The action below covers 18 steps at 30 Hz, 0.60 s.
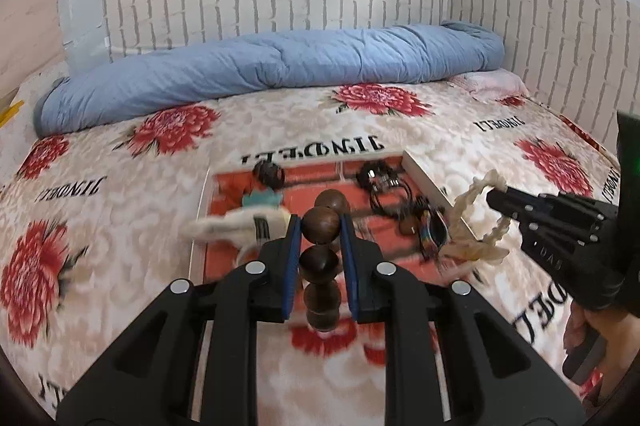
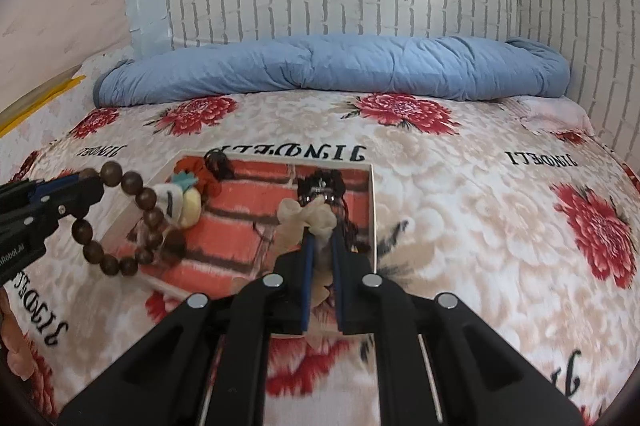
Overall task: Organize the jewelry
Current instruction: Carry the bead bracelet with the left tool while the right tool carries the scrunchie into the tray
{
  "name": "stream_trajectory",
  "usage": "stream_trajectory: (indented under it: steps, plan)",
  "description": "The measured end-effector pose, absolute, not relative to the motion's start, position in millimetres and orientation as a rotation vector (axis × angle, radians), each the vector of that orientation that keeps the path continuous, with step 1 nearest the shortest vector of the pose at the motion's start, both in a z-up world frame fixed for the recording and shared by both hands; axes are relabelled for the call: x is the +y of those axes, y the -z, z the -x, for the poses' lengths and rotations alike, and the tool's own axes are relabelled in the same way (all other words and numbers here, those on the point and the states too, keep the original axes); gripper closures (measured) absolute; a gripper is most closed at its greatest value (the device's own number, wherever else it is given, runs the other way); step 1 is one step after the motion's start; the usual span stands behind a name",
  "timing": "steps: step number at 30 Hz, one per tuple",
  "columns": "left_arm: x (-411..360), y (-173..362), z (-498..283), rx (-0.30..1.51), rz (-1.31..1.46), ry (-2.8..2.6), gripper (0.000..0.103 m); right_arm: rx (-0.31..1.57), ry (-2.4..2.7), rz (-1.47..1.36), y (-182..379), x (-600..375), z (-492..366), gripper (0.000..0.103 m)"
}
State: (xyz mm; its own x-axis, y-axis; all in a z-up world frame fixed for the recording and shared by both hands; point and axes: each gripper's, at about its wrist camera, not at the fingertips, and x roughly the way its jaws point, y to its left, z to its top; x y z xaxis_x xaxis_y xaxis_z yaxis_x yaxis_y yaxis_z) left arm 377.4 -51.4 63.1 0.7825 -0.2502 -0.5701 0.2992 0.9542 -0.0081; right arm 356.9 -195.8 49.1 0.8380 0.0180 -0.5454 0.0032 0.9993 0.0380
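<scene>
My left gripper (image 1: 320, 226) is shut on a bracelet of dark brown wooden beads (image 1: 320, 258), held above the near left part of a shallow white tray (image 1: 424, 178) with an orange brick-pattern floor. The same bracelet (image 2: 132, 218) hangs as a ring from the left gripper (image 2: 90, 192) in the right wrist view. My right gripper (image 2: 320, 234) is shut on a cream braided bracelet (image 2: 306, 216) above the tray's right side (image 2: 374, 218); it also shows in the left wrist view (image 1: 486, 214). In the tray lie black jewelry (image 1: 378, 180), a white and teal plush charm (image 2: 180, 202) and a colourful band (image 1: 430, 236).
The tray sits on a bed with a cream blanket printed with red flowers (image 2: 480, 226). A rolled blue quilt (image 2: 332, 70) lies along the far side by the brick-pattern wall. A pink pillow (image 1: 494, 82) sits at the far right corner.
</scene>
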Motion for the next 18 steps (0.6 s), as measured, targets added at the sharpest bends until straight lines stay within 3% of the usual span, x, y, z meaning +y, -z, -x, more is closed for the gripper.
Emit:
stream_trajectory:
  steps: [18]
  plan:
    - [-37, 8, -511, 0.714, -0.021, 0.275, 0.084, 0.661, -0.004, -0.075, 10, -205, -476, 0.094]
